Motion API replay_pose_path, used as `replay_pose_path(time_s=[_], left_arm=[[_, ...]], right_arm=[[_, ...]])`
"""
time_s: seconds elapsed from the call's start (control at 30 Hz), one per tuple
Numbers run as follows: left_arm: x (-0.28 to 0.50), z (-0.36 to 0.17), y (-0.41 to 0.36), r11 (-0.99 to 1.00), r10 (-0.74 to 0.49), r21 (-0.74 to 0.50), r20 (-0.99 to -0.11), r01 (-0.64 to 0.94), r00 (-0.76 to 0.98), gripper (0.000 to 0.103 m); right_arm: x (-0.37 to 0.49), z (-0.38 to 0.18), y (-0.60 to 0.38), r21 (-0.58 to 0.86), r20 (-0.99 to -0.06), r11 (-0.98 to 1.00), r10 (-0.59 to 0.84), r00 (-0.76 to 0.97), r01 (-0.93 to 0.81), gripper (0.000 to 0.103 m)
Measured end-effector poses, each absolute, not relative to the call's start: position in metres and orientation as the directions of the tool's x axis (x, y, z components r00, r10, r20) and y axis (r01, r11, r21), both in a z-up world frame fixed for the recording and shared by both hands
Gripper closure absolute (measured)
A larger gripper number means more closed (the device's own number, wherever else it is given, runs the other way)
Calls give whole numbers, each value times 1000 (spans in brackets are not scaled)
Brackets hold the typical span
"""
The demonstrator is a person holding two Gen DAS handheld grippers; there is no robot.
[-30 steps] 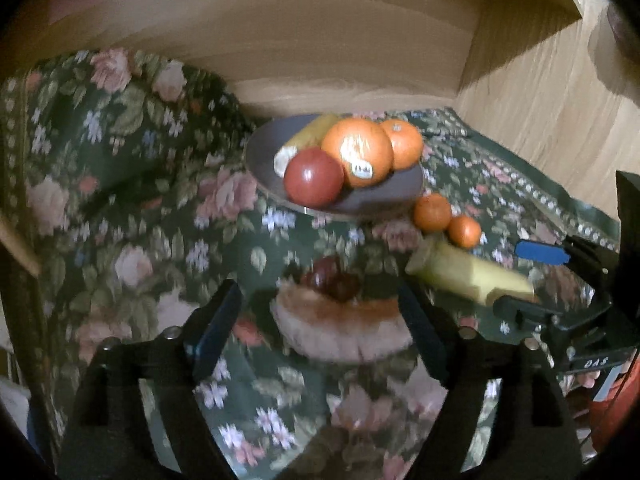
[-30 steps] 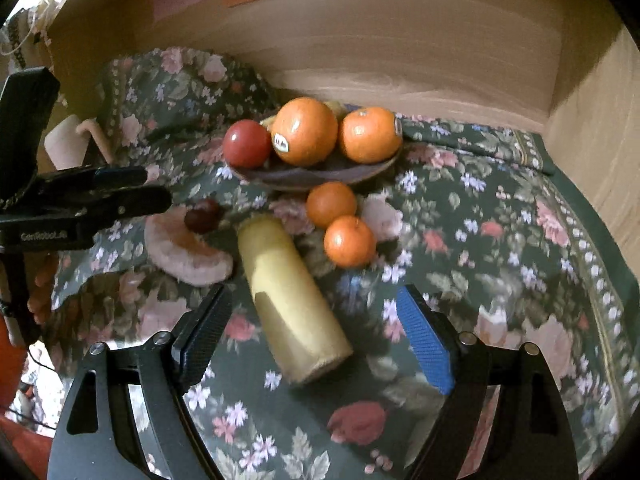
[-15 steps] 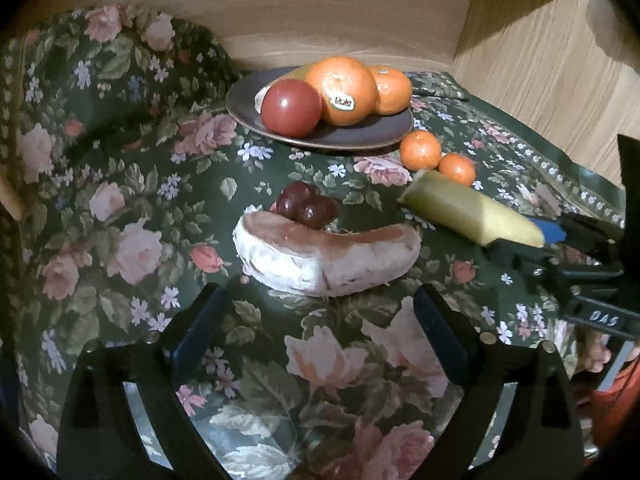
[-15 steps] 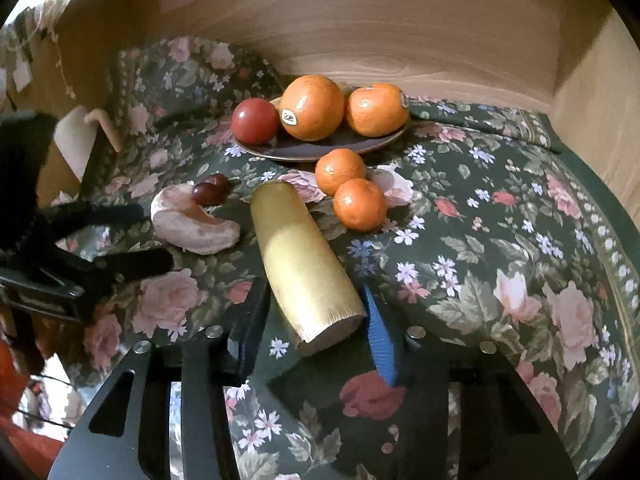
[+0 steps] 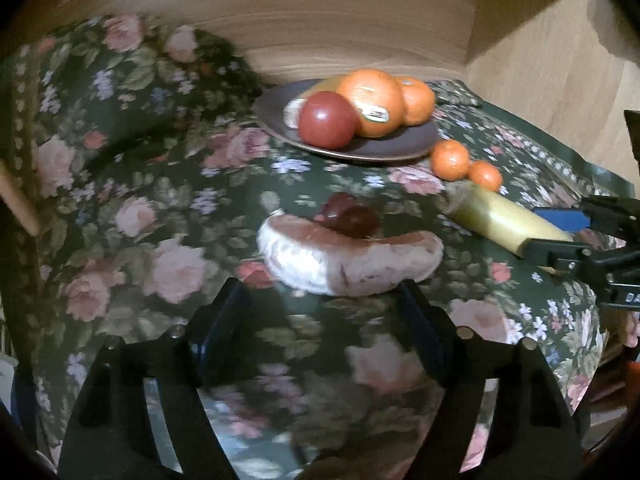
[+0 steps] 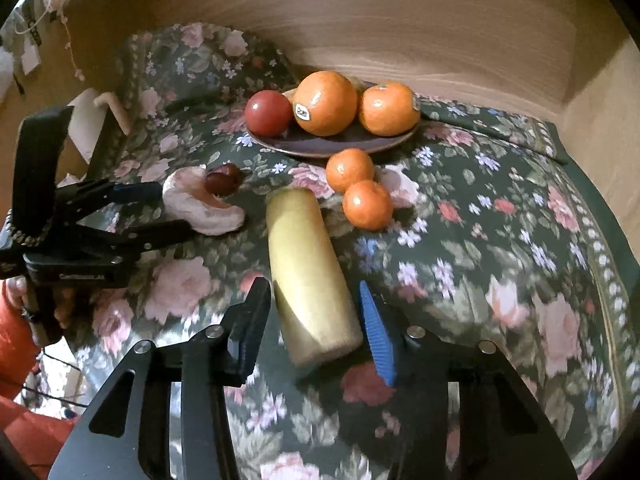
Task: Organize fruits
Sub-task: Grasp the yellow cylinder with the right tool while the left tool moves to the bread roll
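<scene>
A dark plate holds a red fruit, two oranges and a yellow piece behind them. Two small mandarins lie in front of the plate. A yellow banana piece lies on the cloth; my right gripper is shut on its near end. A pale pink fruit wedge with two dark grapes lies just ahead of my open left gripper, whose fingers flank it.
A dark green floral cloth covers the surface. Wooden walls stand behind and at the right. The cloth bunches up at the back left. The front edge of the surface drops off near both grippers.
My right gripper has closed in on the banana piece's near end. My left gripper has moved closer to the pink wedge, its fingers now at the wedge's sides.
</scene>
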State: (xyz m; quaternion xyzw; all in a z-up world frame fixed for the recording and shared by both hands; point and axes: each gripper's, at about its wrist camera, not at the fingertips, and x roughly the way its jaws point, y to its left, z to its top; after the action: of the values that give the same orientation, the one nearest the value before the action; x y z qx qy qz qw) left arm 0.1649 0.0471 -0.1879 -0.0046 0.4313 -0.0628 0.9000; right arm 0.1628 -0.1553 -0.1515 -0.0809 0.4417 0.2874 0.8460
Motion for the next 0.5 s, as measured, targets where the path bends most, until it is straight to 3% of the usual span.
replay_pose_path(time_s=[0.23, 0.5], left_arm=[[168, -186, 92, 1000, -11, -21, -782, -9, 623, 24], [169, -168, 90, 996, -83, -92, -770, 19, 633, 22]], right_arm=[[186, -161, -126, 71, -825, 800, 383, 415, -596, 60], [189, -159, -119, 59, -809, 802, 388, 442, -595, 66]])
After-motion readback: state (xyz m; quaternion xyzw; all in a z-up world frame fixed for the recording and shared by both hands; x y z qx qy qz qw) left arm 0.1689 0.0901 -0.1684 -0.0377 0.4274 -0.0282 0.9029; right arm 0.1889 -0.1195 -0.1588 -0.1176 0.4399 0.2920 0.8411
